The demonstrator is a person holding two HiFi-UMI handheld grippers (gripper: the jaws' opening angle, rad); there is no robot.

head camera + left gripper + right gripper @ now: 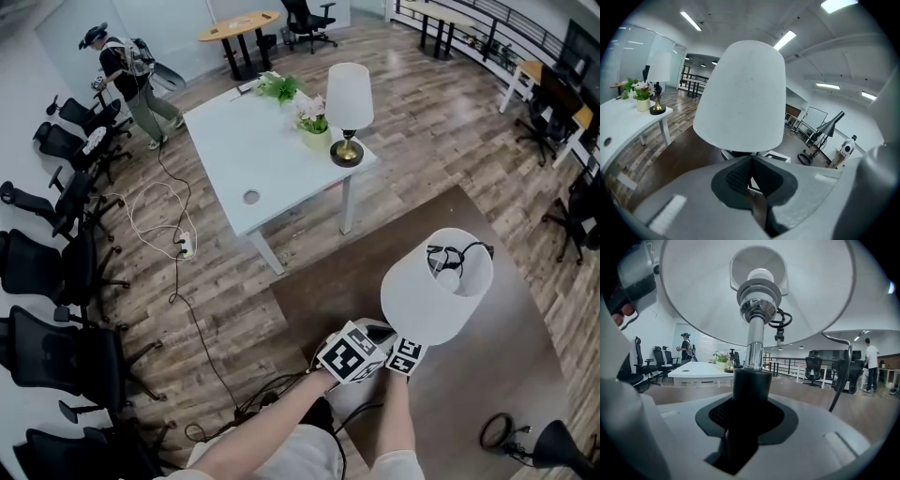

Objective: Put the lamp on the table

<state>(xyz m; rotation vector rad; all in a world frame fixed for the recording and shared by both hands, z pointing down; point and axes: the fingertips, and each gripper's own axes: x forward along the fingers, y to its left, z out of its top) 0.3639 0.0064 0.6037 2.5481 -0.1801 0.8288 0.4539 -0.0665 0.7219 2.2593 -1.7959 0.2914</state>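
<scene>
While I stand on the brown rug, the head view puts the white-shaded lamp upright before me, well apart from the white table. The near end of that table is already taken by a second lamp and a flower pot, so a landing there risks a knock. Floor cables and office chairs line the left approach.

Left gripper view: my left gripper has its jaws drawn together, with nothing I can name between them, below the shade.

Right gripper view: my right gripper is clamped on the lamp's black lower stem. With one grip under a top-heavy shade, I judge it may tilt. The hanging cord could snag.
</scene>
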